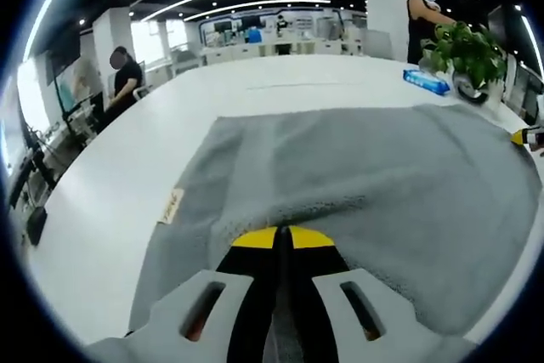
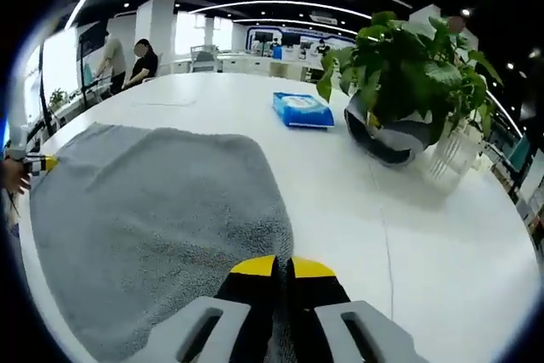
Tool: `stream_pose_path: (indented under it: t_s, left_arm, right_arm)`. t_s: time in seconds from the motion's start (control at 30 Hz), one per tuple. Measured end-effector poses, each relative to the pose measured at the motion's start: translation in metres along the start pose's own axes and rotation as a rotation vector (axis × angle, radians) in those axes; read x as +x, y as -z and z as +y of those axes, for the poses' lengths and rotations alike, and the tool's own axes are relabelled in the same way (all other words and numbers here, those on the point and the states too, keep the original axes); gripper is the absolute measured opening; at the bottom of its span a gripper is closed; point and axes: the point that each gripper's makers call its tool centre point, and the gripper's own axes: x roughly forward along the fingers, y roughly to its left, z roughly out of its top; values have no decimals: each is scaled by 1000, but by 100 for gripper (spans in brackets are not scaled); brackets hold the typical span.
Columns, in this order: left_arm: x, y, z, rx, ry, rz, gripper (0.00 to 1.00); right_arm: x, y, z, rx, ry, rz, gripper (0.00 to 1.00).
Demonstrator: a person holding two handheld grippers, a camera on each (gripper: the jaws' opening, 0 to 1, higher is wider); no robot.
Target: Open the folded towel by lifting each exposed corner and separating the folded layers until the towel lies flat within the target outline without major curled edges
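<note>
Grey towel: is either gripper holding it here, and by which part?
Both are. The left gripper is shut on the grey towel's near edge, and the right gripper is shut on its near corner.

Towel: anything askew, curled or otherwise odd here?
The towel lies mostly flat on the table, but its near edge bunches up where the left gripper pinches it. Nothing spilled or damaged.

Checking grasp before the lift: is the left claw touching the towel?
Touching. In the left gripper view the left claw has its yellow-tipped jaws closed together on the grey towel, whose near edge bunches up around the tips.
</note>
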Motion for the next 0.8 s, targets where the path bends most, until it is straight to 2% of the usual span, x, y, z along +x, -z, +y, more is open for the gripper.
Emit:
stream_pose_path:
  t_s: [0.13, 0.3, 0.4, 0.6, 0.8]
  left_arm:
    - [3, 1, 2, 0, -9, -8, 3]
    - [3, 2, 2, -14, -10, -16, 3]
    - [1, 2, 1, -34, -14, -23, 3]
    - [0, 1, 0, -22, -25, -30, 2]
    - [-1, 1, 0, -17, -24, -29, 2]
  right_arm:
    - [-8, -13, 10, -3, -20, -41, 1]
    - [-20, -26, 35, -47, -59, -79, 1]
    - [-24, -25, 51, -50, -102, -75, 1]
    - [-33, -21, 77, -59, -161, -83, 1]
    - [-39, -13, 92, -69, -199, -69, 1]
